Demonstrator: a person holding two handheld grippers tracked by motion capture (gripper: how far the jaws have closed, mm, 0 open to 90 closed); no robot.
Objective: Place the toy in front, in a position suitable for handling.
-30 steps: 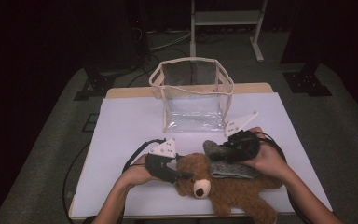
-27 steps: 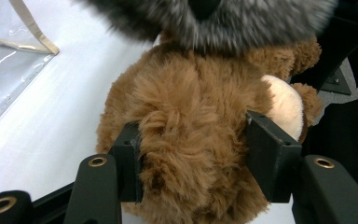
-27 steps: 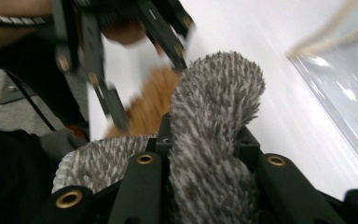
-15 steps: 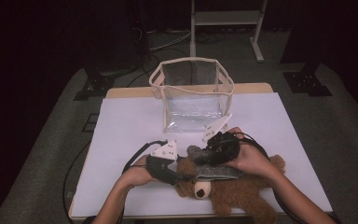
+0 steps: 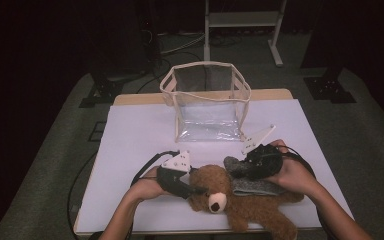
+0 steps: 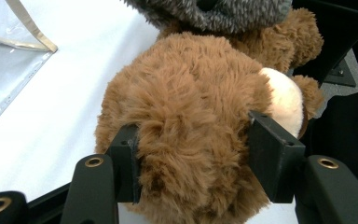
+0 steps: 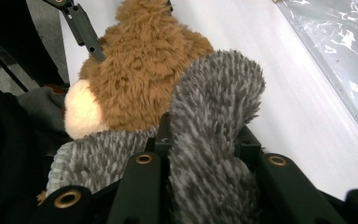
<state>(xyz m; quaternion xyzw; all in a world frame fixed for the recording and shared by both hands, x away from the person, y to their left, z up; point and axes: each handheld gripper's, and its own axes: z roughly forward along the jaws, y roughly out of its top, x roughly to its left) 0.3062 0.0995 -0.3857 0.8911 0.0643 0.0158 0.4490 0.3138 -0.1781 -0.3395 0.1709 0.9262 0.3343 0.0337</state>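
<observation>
- teddy bear (image 5: pixel 240 202) lies on the table (image 5: pixel 140 130), near the front edge, head pointing left
- knitted cloth (image 5: pixel 252 185) lies on the bear's body, behind and right of its head
- left gripper (image 5: pixel 192 190) at the left of the bear's head, jaws on either side of it
- right gripper (image 5: pixel 237 167) at the right, over the cloth, cloth between its jaws
- clear bag (image 5: pixel 207 102) stands upright behind both, toward the table's far edge, well apart from the bear

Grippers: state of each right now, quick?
Left gripper: closed on the teddy bear's head.
Right gripper: closed on the grey fuzzy cloth lying over the bear.
</observation>
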